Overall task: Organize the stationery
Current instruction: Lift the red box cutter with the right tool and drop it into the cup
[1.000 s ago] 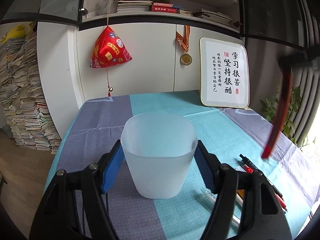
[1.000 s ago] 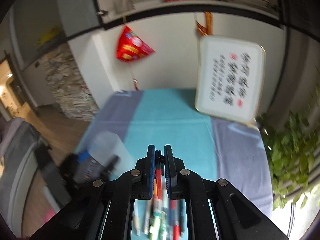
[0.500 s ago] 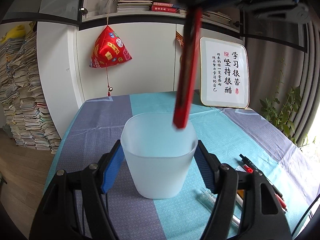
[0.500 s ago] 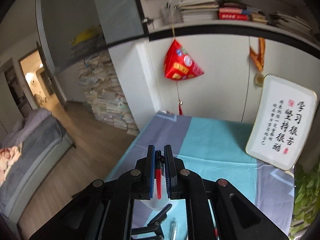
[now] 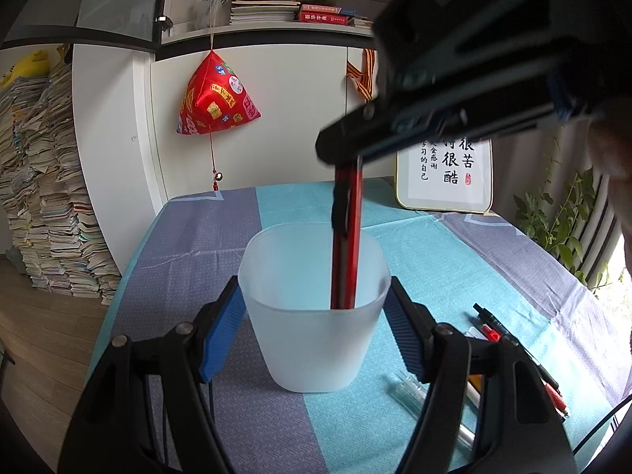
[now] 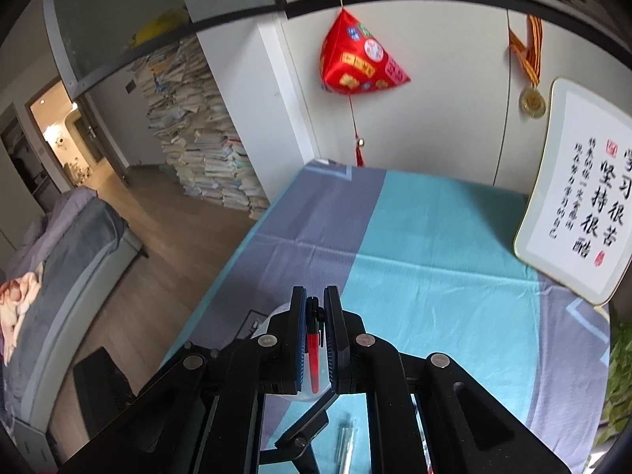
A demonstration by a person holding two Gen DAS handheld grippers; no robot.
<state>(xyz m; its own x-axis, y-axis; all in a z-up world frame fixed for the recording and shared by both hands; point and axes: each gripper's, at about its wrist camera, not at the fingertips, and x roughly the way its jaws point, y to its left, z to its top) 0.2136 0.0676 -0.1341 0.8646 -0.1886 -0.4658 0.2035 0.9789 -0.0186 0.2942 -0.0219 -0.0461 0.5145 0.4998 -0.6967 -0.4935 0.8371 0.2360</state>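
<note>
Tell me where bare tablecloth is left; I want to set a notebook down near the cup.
Bare cloth runs behind the frosted cup up to the framed calligraphy, and along the table's left edge. It is crowded to the cup's right, where loose pens lie, and over the cup, where the right hand-held gripper lowers a red pen.

The cup [image 5: 314, 316] is frosted, translucent plastic with a matt skin. The red pen [image 5: 347, 237] standing in it looks like glossy plastic, with a black clip. The tablecloth [image 5: 434, 252] is woven cloth, matt, creased, finely patterned. The left gripper [image 5: 314, 328] has matt black arms, ribbed blue pads [image 5: 223, 331] and shiny metal pivots. To the near right, a clear plastic pen [image 5: 410, 389] glints.
</note>
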